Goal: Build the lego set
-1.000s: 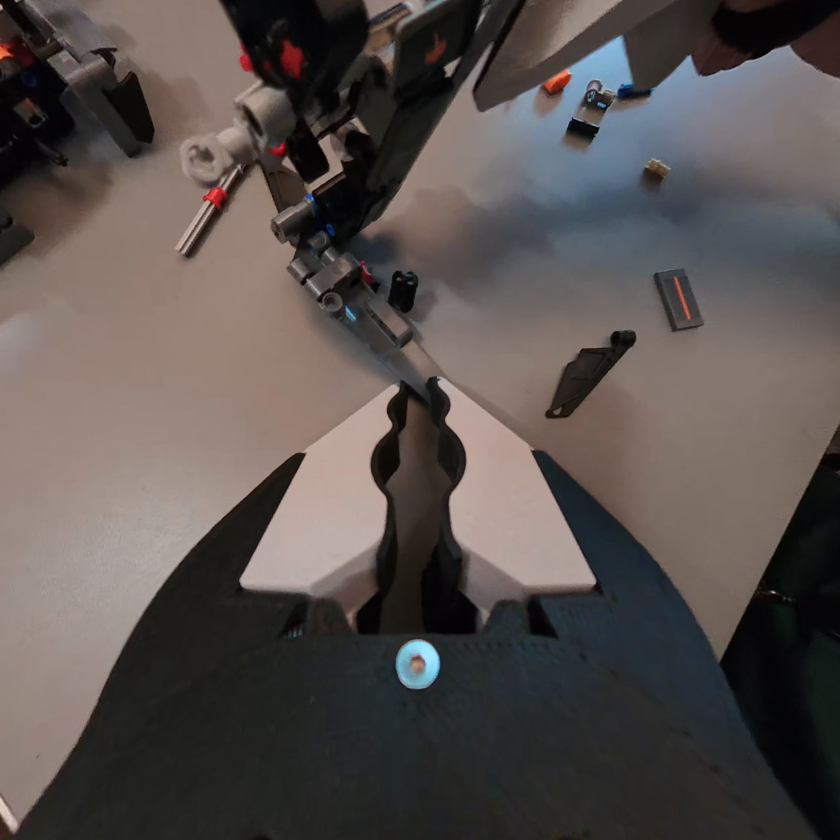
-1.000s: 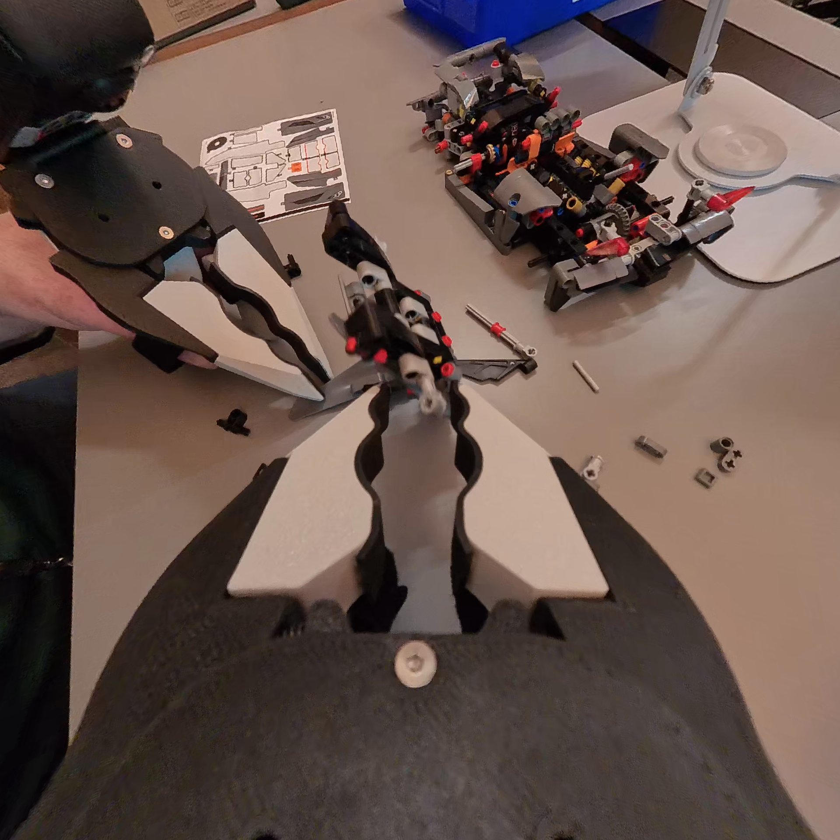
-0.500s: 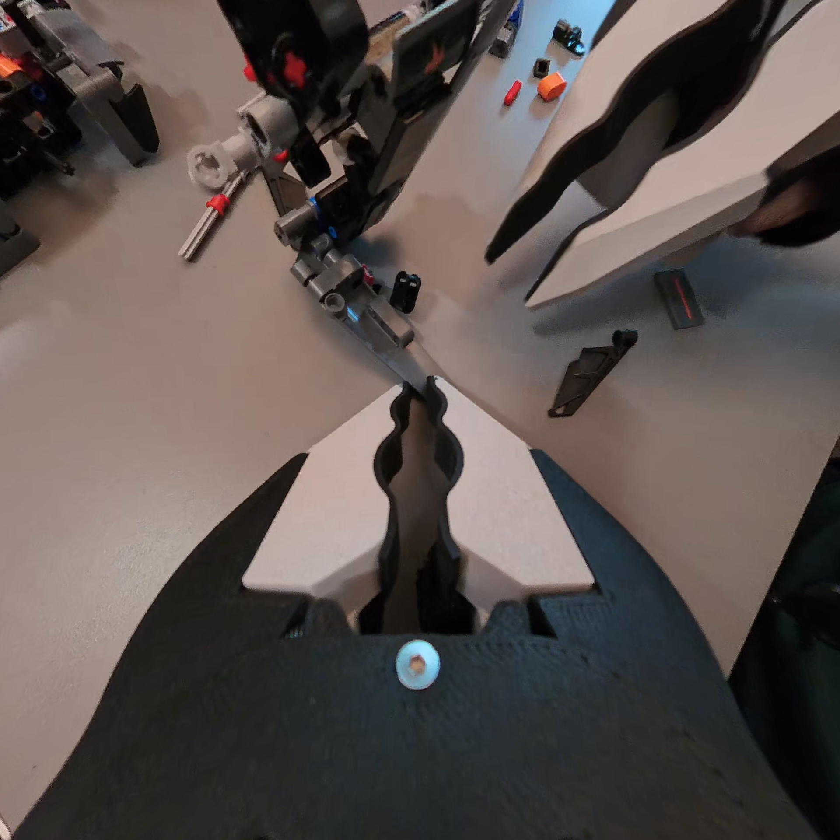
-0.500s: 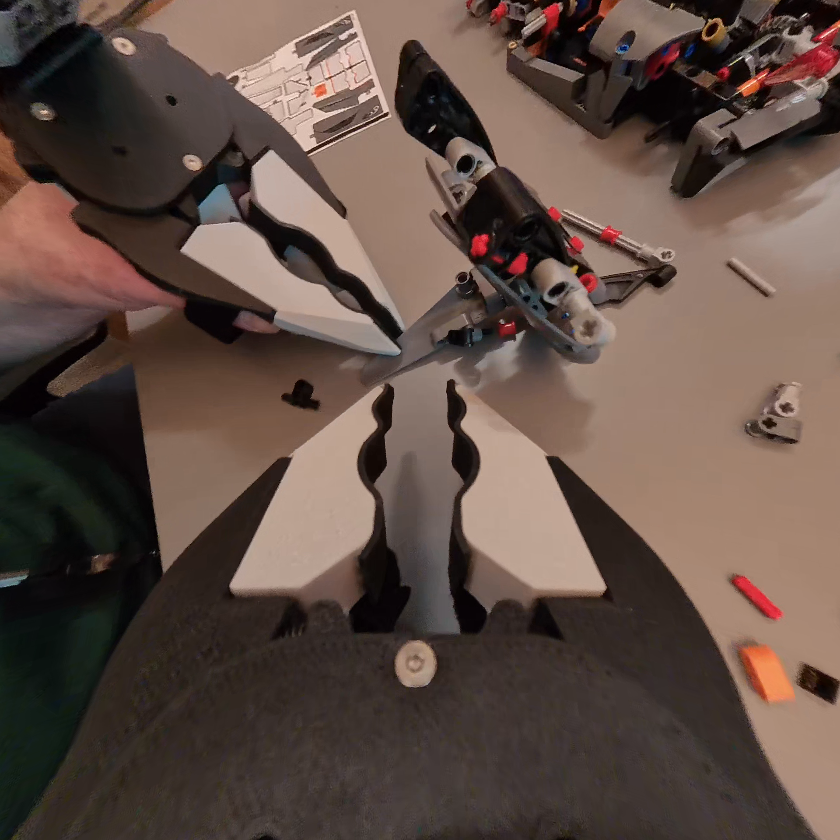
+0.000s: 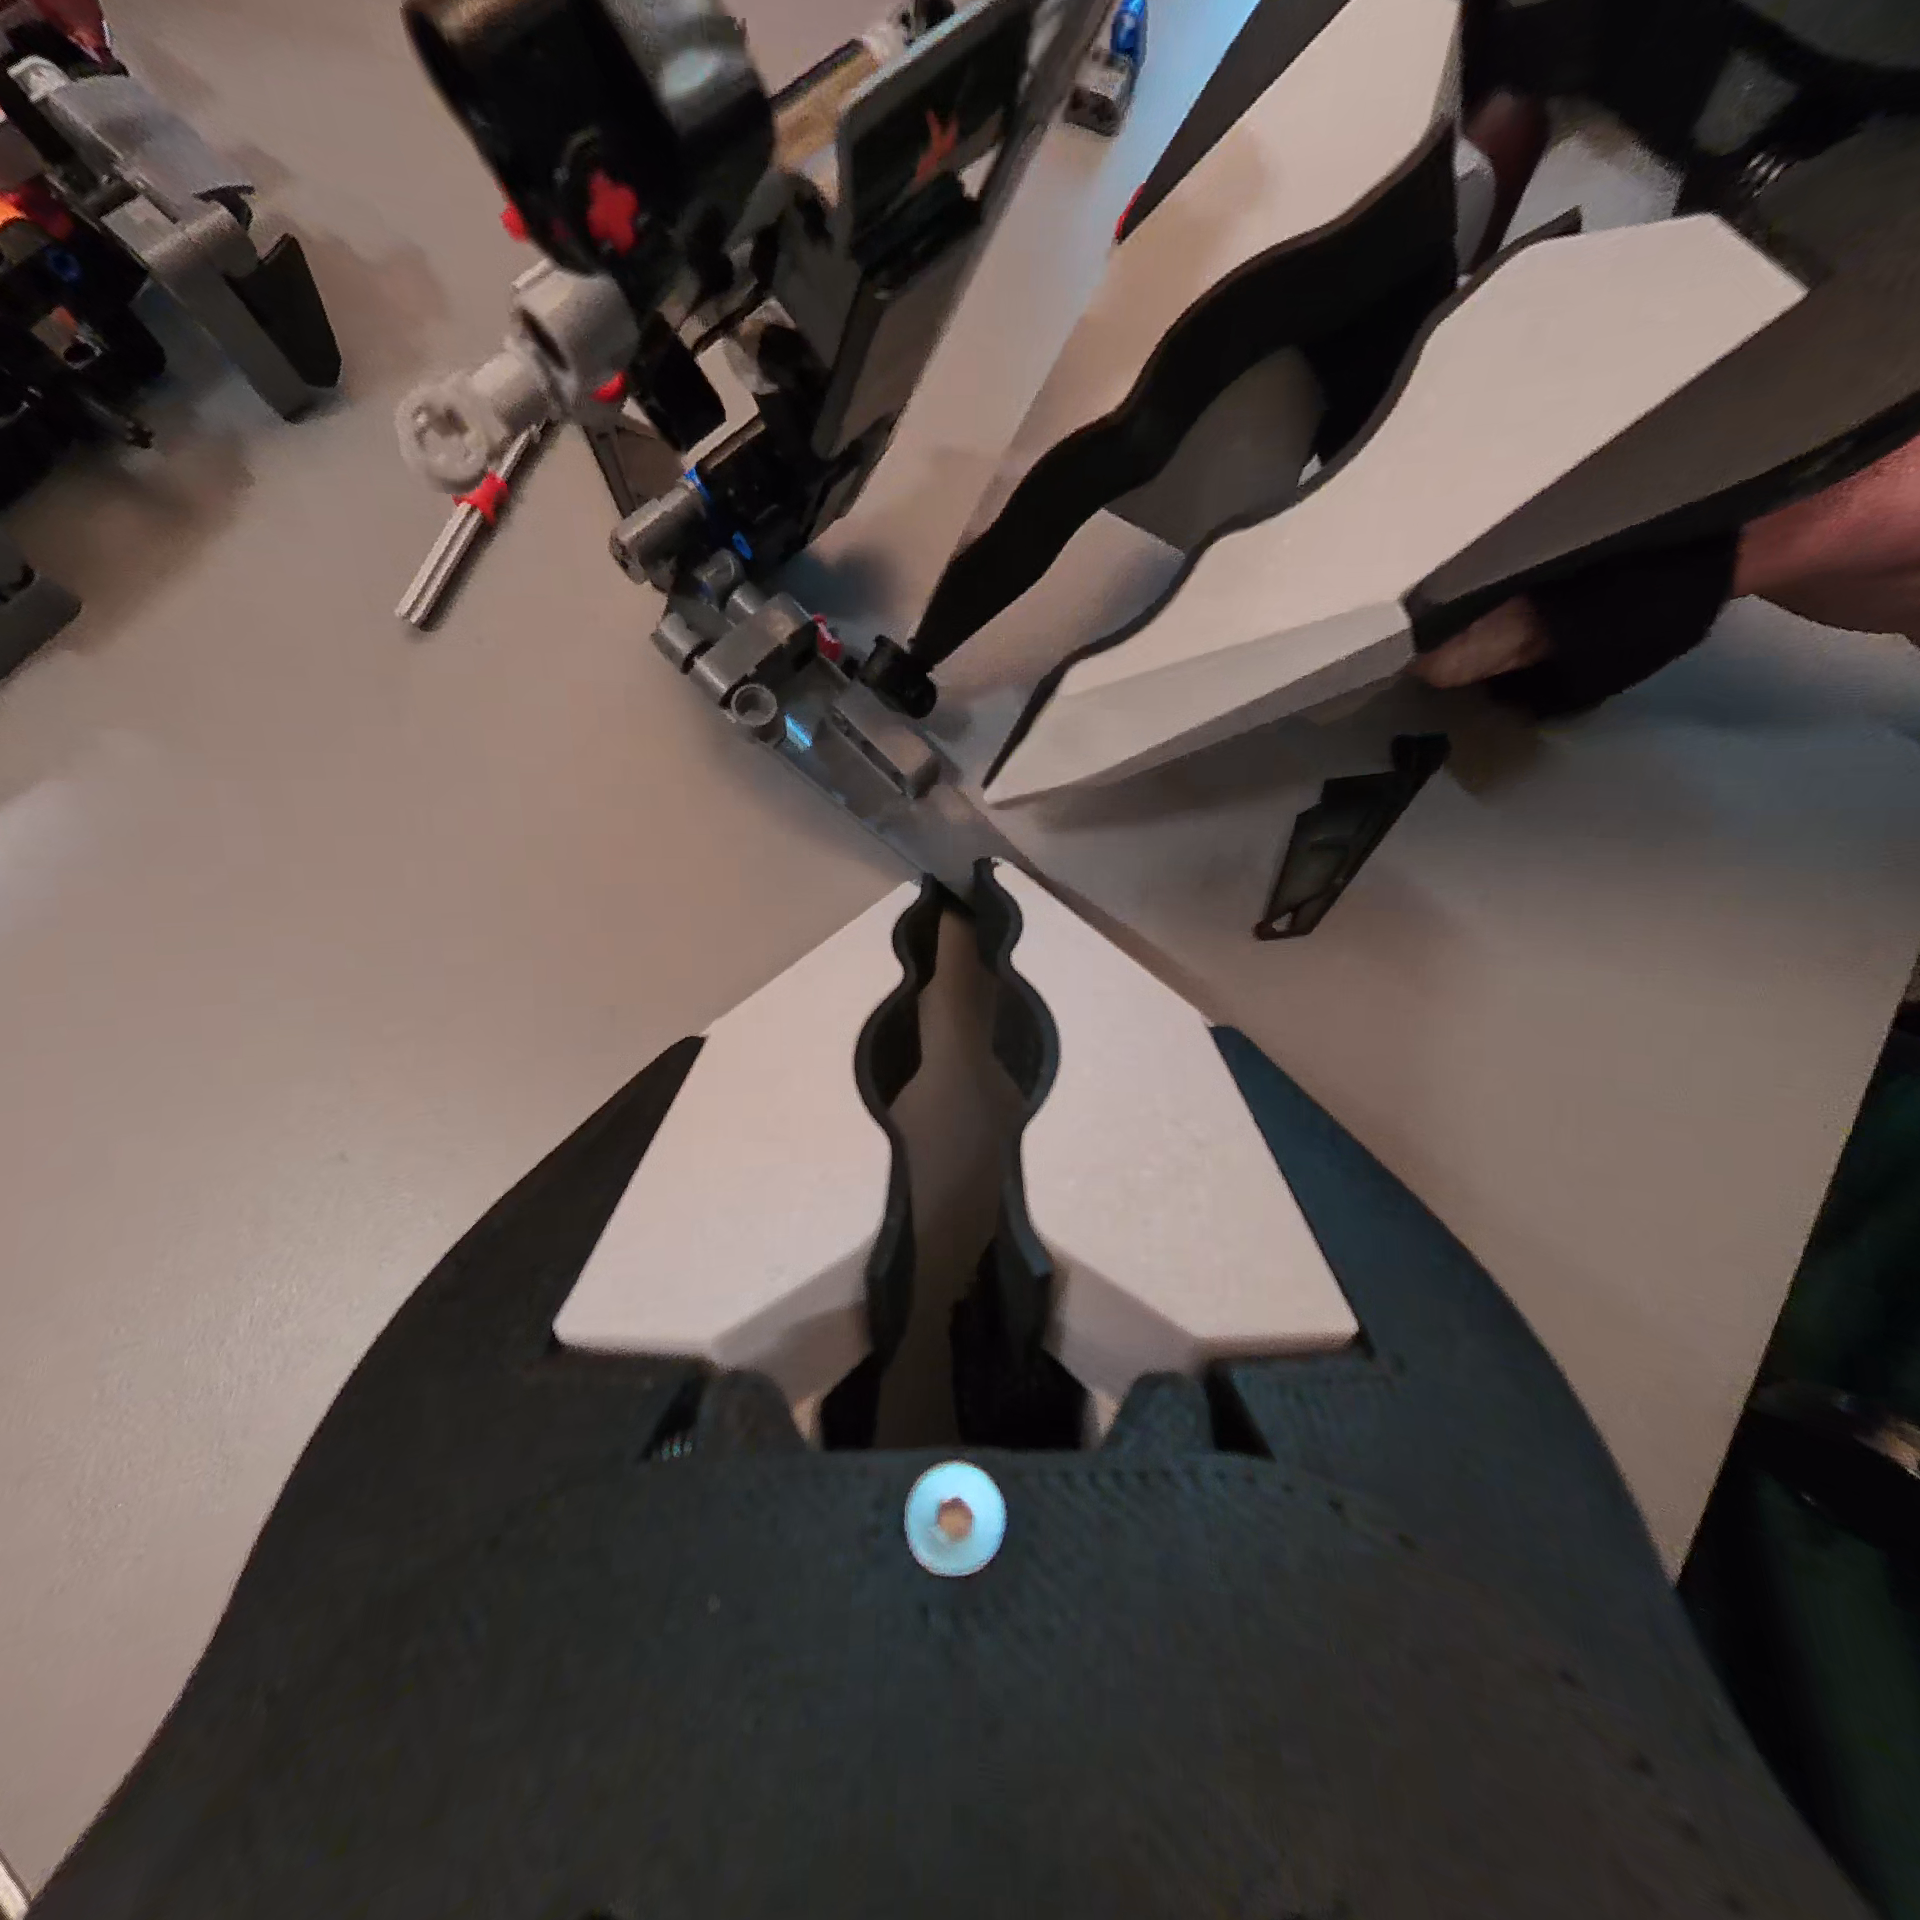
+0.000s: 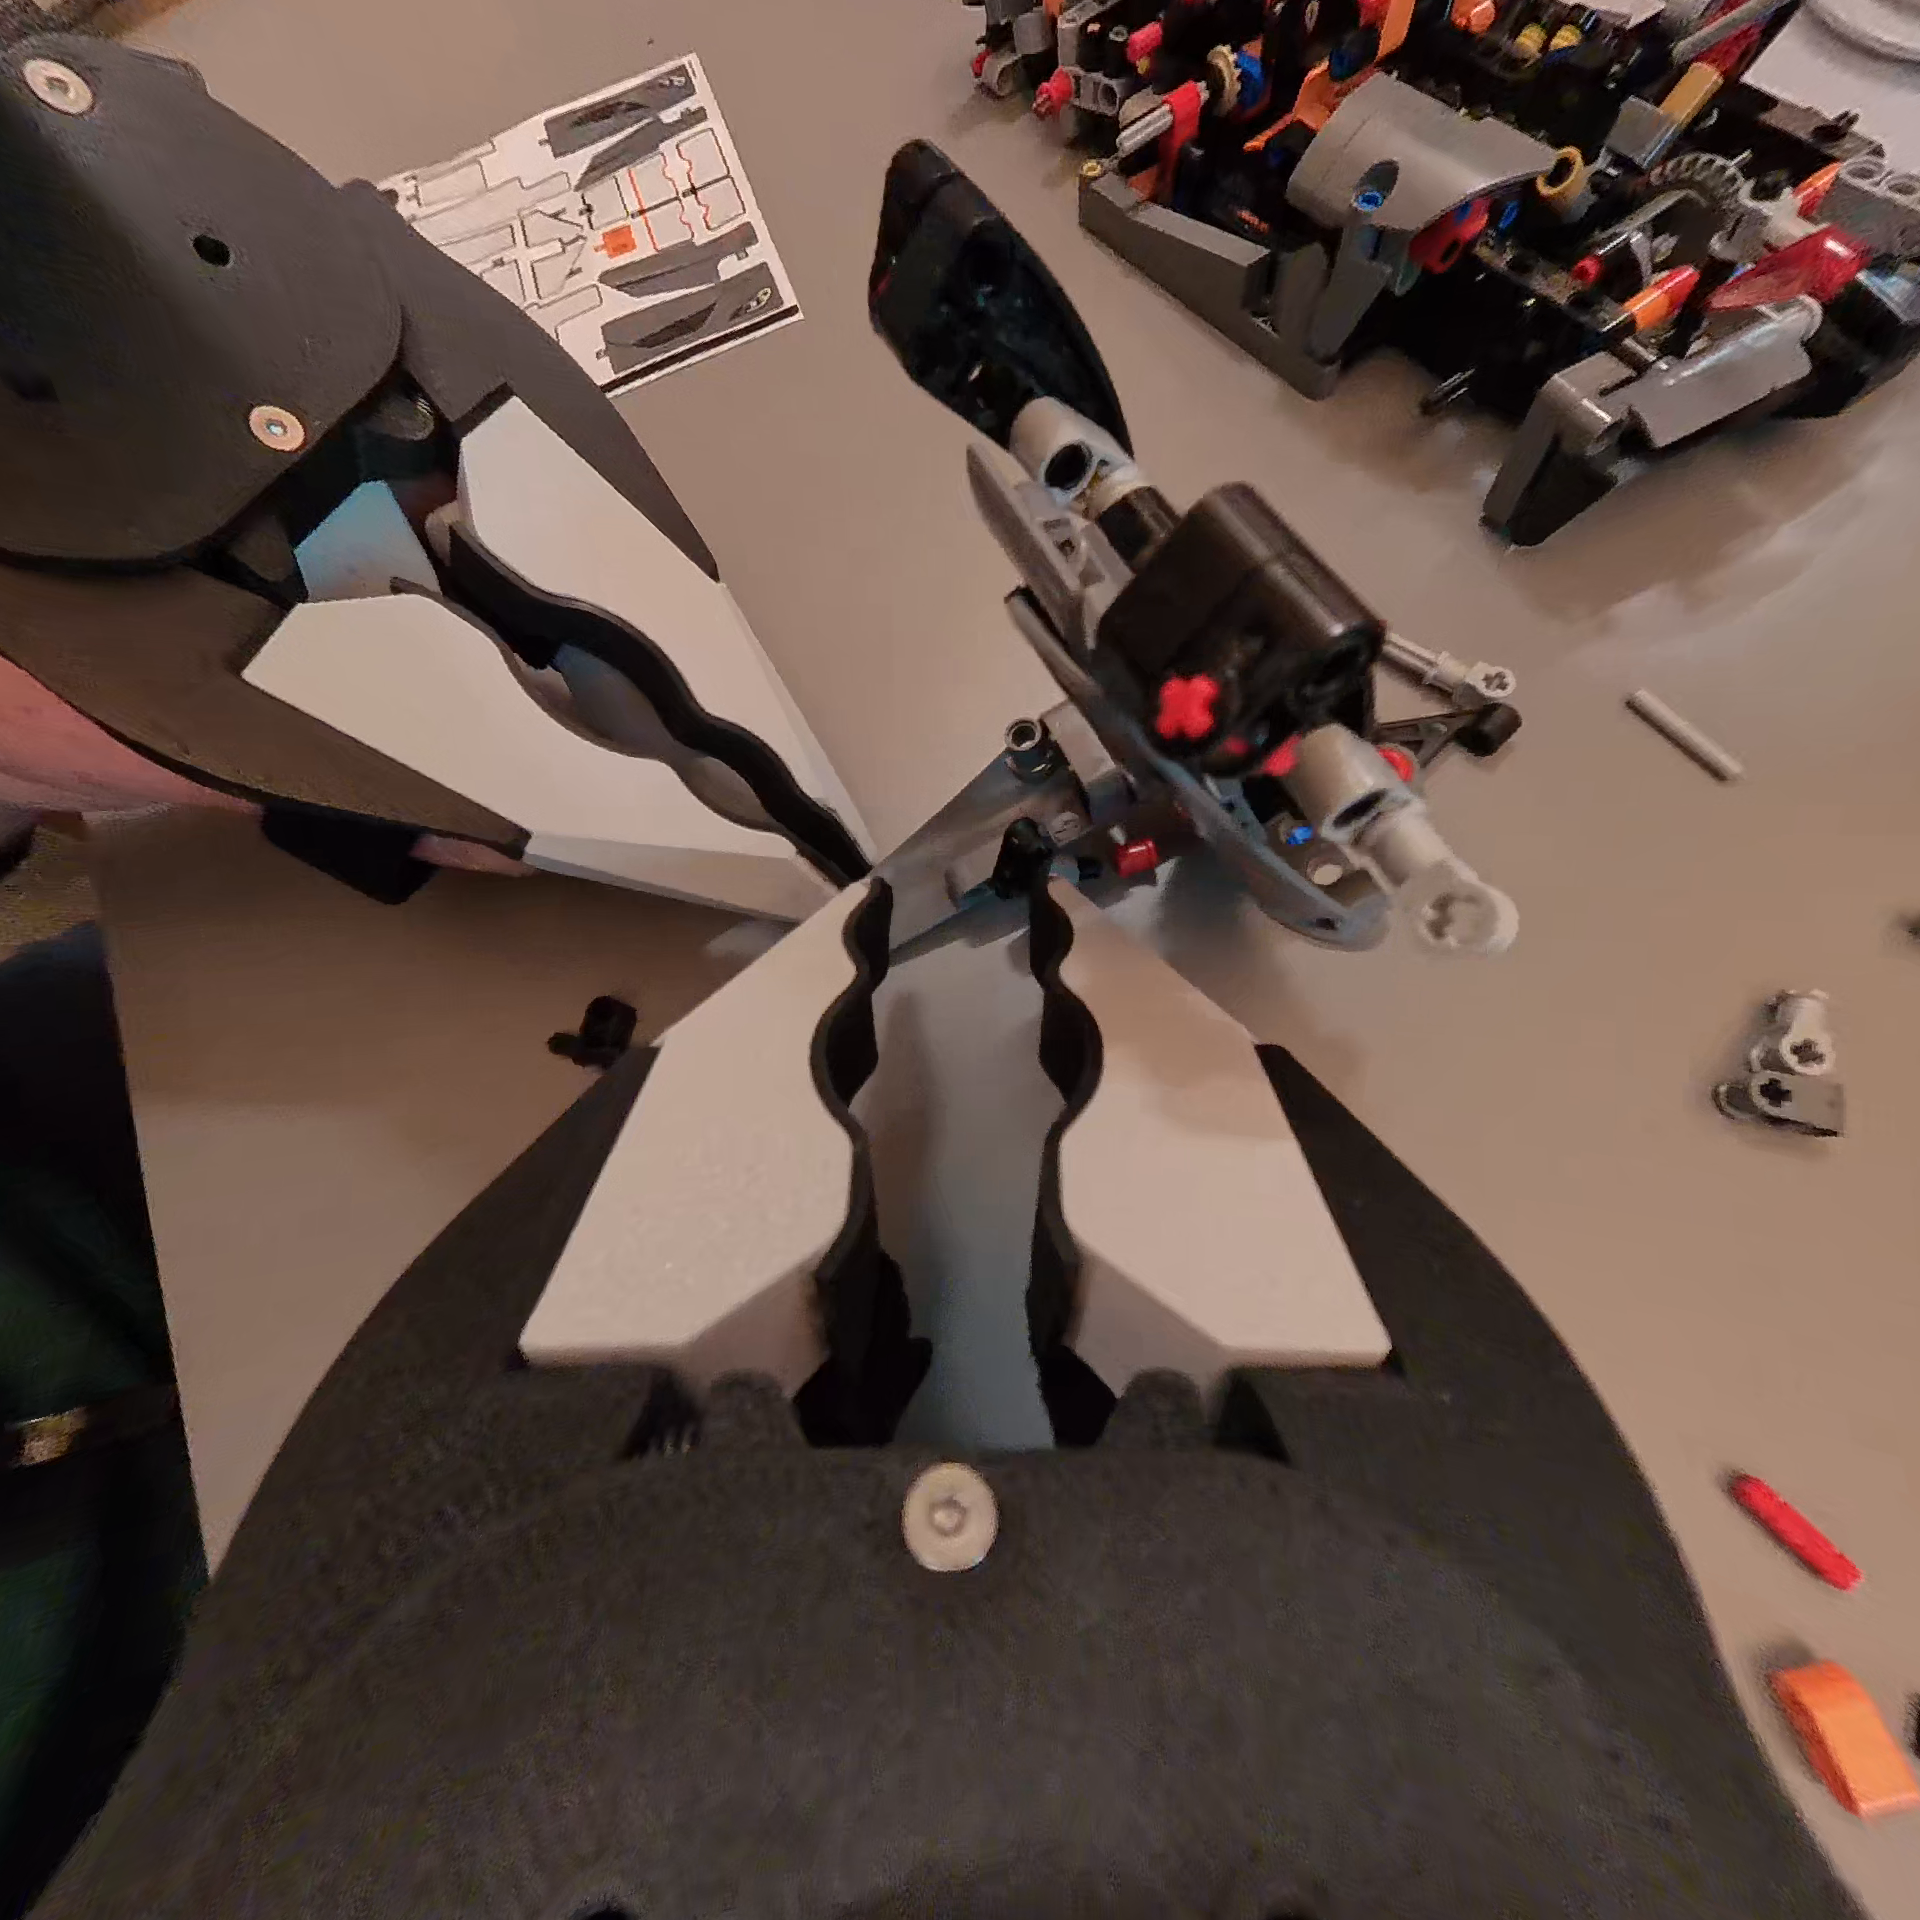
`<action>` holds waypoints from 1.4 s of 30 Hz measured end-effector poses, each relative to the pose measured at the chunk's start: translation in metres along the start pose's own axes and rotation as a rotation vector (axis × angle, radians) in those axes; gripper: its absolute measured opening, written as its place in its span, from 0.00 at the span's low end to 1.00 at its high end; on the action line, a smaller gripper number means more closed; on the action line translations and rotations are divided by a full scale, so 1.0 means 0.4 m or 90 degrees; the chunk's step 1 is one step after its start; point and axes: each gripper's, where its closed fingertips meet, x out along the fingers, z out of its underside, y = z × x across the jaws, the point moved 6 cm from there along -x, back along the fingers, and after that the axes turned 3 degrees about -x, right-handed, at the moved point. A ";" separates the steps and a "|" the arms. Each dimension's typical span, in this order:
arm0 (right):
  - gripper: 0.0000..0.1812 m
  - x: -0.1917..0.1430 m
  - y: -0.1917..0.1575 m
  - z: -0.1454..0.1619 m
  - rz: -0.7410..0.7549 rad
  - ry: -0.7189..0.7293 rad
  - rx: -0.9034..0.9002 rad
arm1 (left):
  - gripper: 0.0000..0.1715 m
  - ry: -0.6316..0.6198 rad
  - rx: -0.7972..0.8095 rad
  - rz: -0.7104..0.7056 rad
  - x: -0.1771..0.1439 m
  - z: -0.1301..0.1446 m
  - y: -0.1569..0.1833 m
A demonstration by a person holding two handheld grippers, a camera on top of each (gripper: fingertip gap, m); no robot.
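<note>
While my left gripper clamps the grey tip of the lego sub-assembly, my right gripper sits parted. One right fingertip touches a small black pin beside it

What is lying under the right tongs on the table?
In the left wrist view, a black wedge piece lies under the right tongs, with its top end covered by them. Whatever else lies beneath is hidden.
</note>
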 end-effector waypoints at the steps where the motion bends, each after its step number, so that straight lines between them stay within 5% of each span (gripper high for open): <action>1: 0.14 0.001 0.000 0.000 -0.004 -0.002 0.003 | 0.03 0.002 -0.001 0.000 0.000 0.000 0.000; 26: 0.15 0.004 0.000 0.008 -0.043 0.008 0.015 | 0.10 0.041 0.011 -0.048 -0.031 -0.007 -0.011; 42: 0.14 0.002 0.004 0.009 -0.062 0.009 0.023 | 0.10 0.073 0.235 -0.107 -0.008 -0.066 0.003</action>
